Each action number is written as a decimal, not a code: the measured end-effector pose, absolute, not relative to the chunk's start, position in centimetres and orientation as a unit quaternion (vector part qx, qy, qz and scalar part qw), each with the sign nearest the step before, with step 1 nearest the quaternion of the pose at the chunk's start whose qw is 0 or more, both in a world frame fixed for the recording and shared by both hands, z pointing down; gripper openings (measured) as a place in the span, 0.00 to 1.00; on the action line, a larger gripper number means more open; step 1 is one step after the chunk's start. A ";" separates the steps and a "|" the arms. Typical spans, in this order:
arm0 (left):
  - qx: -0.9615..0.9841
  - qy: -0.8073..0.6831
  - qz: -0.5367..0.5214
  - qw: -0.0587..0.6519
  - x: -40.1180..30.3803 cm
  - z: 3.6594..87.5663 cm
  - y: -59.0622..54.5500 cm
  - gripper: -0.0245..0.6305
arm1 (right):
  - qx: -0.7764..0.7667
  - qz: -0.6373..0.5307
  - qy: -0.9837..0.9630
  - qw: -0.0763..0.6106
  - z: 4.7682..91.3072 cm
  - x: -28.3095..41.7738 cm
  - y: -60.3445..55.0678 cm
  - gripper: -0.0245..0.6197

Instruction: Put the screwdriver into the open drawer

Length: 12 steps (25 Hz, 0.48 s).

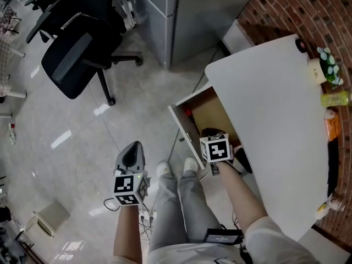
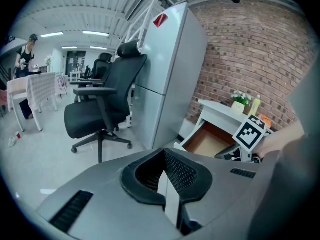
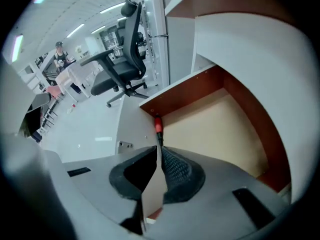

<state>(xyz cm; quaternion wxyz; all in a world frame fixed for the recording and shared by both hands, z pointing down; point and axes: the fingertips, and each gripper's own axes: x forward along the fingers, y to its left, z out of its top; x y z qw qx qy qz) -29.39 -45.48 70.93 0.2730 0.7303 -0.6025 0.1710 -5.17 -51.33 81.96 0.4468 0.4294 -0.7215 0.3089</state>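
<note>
A black office chair [image 1: 74, 62] stands on the pale glossy floor [image 1: 66, 139] at the far left, well apart from the desk. Nearer the person, the left gripper [image 1: 132, 152] hangs over bare floor beside the person's white shoes [image 1: 163, 169]. Its own view shows its jaws pressed together with nothing between them, pointing toward the chair and a grey refrigerator [image 1: 176, 15]. To the right, the drawer [image 1: 183, 130] is pulled out from under the white table [image 1: 269, 120], its beige bottom and brown inner walls showing. The right gripper [image 1: 213, 133] reaches down into it. Its jaws are closed on the dark shaft of the screwdriver [image 3: 158, 125], whose red handle points away from the tips into the drawer's corner by the front panel, within the drawer's walls. Whether the handle touches the drawer bottom cannot be made out. At the table's far right edge, against the brick wall [image 1: 308, 10], stand a small pot of flowers [image 1: 330, 65] and a yellow bottle [image 1: 335, 98].
</note>
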 end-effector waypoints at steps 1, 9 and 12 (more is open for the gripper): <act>0.732 -0.602 0.170 0.271 -29.2 70.3 -45.6 0.05 | 0.426 0.305 -0.726 0.445 81.0 -5.3 -51.1 0.08; 0.736 -0.608 0.153 0.257 -28.8 64.9 -45.5 0.05 | 0.412 0.244 -0.765 0.431 73.3 -5.4 -49.8 0.08; 0.739 -0.609 0.148 0.249 -28.6 62.7 -45.3 0.05 | 0.411 0.233 -0.775 0.420 70.3 -5.0 -49.2 0.08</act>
